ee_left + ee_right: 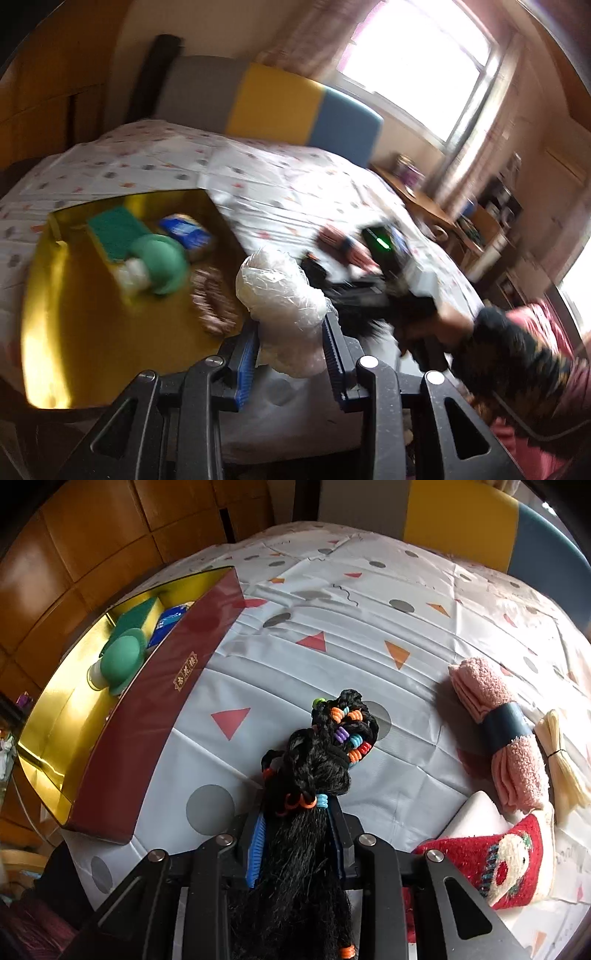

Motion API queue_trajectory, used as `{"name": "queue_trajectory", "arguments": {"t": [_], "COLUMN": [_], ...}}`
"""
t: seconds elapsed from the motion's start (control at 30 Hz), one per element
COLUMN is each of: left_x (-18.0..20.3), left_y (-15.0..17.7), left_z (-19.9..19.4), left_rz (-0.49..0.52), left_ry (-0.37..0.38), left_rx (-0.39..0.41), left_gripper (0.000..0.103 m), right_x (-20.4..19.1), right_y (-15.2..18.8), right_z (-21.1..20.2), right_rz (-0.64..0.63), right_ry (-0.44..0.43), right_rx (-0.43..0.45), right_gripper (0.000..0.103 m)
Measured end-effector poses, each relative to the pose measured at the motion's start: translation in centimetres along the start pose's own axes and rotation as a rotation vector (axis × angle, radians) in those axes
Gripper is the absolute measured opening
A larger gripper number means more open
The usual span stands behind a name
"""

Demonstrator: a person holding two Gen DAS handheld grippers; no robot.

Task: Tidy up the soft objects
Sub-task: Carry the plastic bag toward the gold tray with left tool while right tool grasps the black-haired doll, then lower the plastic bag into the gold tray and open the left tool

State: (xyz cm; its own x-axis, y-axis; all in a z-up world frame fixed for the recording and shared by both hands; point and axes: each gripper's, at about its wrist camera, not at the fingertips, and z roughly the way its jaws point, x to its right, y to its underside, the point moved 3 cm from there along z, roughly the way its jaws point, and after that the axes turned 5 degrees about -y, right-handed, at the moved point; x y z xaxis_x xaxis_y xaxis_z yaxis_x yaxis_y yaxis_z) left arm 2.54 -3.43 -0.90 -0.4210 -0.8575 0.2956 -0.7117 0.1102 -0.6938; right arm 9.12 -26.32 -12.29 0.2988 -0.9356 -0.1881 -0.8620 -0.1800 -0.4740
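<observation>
My left gripper is shut on a crinkly clear plastic bag of white stuff, held above the bed beside the gold-lined box. The box holds a green sponge, a green round object, a blue packet and a brownish braided item. My right gripper is shut on a black braided hairpiece with coloured bands, just over the patterned sheet. The right gripper and the person's hand show blurred in the left wrist view.
The box's dark red wall faces the right gripper. On the sheet at the right lie a pink rolled towel with a dark band, a cream tassel bundle, a red sock and a white block. Headboard and desk stand beyond.
</observation>
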Motion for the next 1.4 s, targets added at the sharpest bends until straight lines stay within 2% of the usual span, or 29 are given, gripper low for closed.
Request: {"name": "queue_trajectory", "arguments": {"t": [0.2, 0.27, 0.43, 0.57, 0.67, 0.7, 0.77, 0.97, 1.13, 1.27, 1.4], "left_x": [-6.9, -9.0, -13.2, -15.5, -17.8, -18.3, -19.2, -19.5, -17.1, -13.6, -11.3], "left_y": [-2.1, -2.8, -4.7, -6.4, -7.6, -7.8, -8.1, -7.2, -5.8, -4.4, -3.2], "left_z": [0.3, 0.9, 3.3, 5.7, 7.6, 8.0, 8.8, 8.3, 5.4, 3.0, 2.1], "left_rz": [-0.143, -0.160, -0.124, -0.067, -0.068, -0.065, -0.054, -0.100, -0.146, -0.157, -0.177], "left_ry": [-0.157, -0.217, -0.352, -0.429, -0.489, -0.512, -0.567, -0.582, -0.609, -0.579, -0.538], "left_rx": [-0.023, -0.031, -0.075, -0.112, -0.134, -0.132, -0.141, -0.147, -0.075, -0.012, -0.006], "left_gripper": [0.033, 0.033, 0.033, 0.033, 0.035, 0.036, 0.045, 0.048, 0.048, 0.048, 0.048], "right_x": [-0.7, -0.9, -1.1, -1.1, -1.1, -1.1, -1.2, -1.2, -1.4, -1.4, -1.7], "right_y": [-0.6, -0.6, -0.5, -0.5, -0.5, -0.5, -0.5, -0.4, -0.4, -0.4, -0.3], "right_z": [0.6, 0.7, 0.7, 0.8, 0.8, 0.8, 0.8, 0.8, 0.9, 0.8, 0.9], "right_rz": [-0.024, -0.038, -0.054, -0.050, -0.051, -0.049, -0.051, -0.064, -0.080, -0.085, -0.108], "right_ry": [0.006, 0.012, 0.018, 0.015, 0.013, 0.012, 0.011, 0.010, 0.026, 0.024, 0.054], "right_rx": [0.003, -0.001, -0.003, 0.000, 0.003, 0.004, 0.006, 0.008, 0.009, 0.011, 0.017], "right_gripper": [0.032, 0.032, 0.032, 0.032, 0.032, 0.032, 0.032, 0.032, 0.032, 0.032, 0.032]}}
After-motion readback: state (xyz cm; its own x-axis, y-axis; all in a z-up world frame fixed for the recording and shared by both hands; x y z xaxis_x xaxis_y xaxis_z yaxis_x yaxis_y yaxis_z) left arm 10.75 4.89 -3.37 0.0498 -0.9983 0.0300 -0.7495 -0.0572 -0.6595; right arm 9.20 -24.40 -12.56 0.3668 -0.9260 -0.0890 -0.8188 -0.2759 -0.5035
